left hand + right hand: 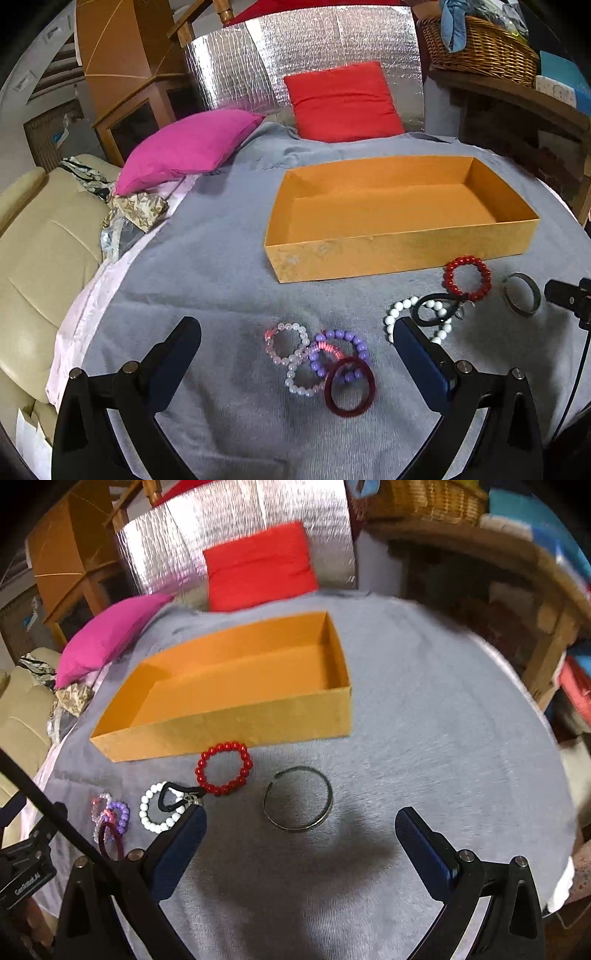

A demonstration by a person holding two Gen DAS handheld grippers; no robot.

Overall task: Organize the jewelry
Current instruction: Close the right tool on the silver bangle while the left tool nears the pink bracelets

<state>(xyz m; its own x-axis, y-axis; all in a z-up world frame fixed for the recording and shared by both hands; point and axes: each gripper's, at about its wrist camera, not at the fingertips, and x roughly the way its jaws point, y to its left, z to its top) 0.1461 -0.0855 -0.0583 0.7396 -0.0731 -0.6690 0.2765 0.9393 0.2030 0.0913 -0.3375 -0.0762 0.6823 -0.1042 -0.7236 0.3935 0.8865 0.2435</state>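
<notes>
A grey cloth (424,709) covered the round surface and carried everything. At its far edge a red cushion (343,101) leaned against a silver foil sheet (314,48), with a pink cushion (188,146) to its left. A wicker basket (480,48) sat on a shelf at the right, with blue cloth hanging out of it.

The orange box (402,218) lay open in the middle of the cloth, and nothing lay inside it. All the jewelry was on the cloth in front of the box. The red bead bracelet (224,768) lay just beside the box's near wall. The metal bangle (297,799) lay to its right, apart from it. The white bead bracelet (159,812) lay to the left of the red one, and a black hair tie (173,797) lay across it. Further left was a tangle: a clear bead bracelet (286,341), a purple bead bracelet (341,349) and a dark red ring (349,386) overlapped one another.

The left tool (297,343) hovered over that tangle, its fingers spread wide and gripping nothing. The right tool (301,832) hovered over the bangle, also spread wide and empty.

White lettering on the black mount (24,871) at the lower left of the right wrist view was too small to read.
</notes>
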